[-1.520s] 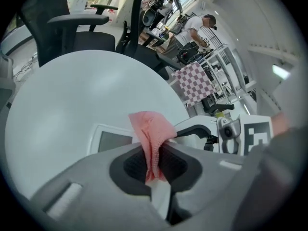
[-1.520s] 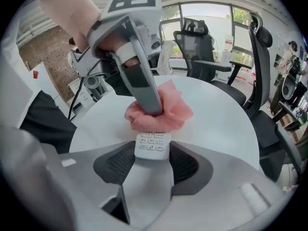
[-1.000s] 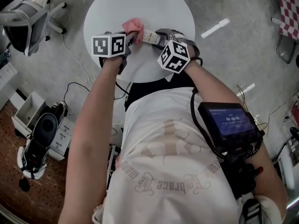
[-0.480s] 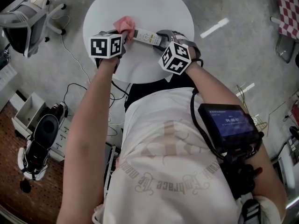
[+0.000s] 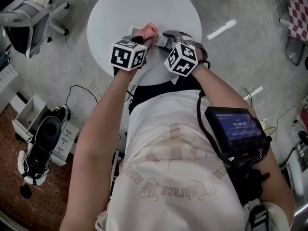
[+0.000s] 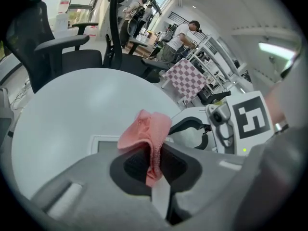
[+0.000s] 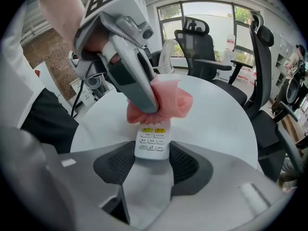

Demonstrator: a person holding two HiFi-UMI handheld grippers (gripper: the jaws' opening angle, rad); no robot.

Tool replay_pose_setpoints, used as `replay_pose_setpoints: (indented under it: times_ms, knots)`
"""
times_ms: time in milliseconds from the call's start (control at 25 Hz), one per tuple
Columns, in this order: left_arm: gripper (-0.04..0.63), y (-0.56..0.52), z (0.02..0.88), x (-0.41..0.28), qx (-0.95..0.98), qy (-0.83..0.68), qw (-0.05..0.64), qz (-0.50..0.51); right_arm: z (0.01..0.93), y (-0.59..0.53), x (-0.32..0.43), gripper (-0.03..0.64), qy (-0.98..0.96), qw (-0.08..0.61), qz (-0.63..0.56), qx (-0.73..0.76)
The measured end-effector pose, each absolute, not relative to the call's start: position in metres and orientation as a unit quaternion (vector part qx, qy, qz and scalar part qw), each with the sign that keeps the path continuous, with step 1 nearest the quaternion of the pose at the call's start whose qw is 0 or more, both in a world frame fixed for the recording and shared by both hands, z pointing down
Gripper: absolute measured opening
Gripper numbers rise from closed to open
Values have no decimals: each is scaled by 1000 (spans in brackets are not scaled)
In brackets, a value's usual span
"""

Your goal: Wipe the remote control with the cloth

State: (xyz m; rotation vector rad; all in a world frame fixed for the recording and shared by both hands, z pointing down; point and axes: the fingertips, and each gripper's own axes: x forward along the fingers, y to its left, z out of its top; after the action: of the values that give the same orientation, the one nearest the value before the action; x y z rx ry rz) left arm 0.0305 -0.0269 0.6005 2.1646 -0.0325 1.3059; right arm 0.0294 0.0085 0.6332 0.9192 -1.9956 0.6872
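On the round white table (image 5: 144,4) a white remote control (image 7: 153,139) with yellow and white buttons sits with its near end between the pads of my right gripper (image 7: 153,155), which is shut on it. My left gripper (image 6: 153,162) is shut on a pink cloth (image 6: 147,136). It presses the cloth (image 7: 166,105) onto the remote just beyond the buttons. In the head view the cloth (image 5: 149,31) lies between both grippers' tips, and the remote's far end (image 5: 135,29) sticks out to its left. The left gripper (image 5: 143,39) and right gripper (image 5: 162,38) stand close together.
A black office chair (image 5: 21,20) stands left of the table, and more chairs (image 7: 204,47) stand beyond it. Cables and a white box (image 5: 29,117) lie on the floor at the left. A checkered surface (image 6: 185,78) and some people show in the far background.
The left gripper slid the cloth left along the remote, then back right toward the right gripper, and it rolled. The right gripper and the remote stayed put.
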Motion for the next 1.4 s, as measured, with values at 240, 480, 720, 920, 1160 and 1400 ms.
replay_pose_setpoints:
  times_ms: [240, 480, 720, 920, 1160, 1400]
  knots:
    - [28, 9, 595, 51, 807, 45, 331, 487, 633, 7, 30, 233, -792, 406, 275, 364]
    - [28, 21, 585, 62, 802, 75, 391, 446, 631, 5, 31, 233, -795, 402, 271, 364]
    - [28, -2, 604, 46, 797, 15, 408, 446, 633, 8, 28, 233, -796, 403, 276, 358]
    - [28, -37, 611, 24, 809, -48, 376, 449, 634, 10, 26, 233, -796, 405, 275, 355]
    - [28, -67, 615, 6, 814, -91, 366, 441, 635, 10, 27, 233, -795, 412, 271, 353]
    - [28, -106, 622, -32, 796, -169, 389, 432, 637, 15, 34, 233, -790, 424, 268, 352]
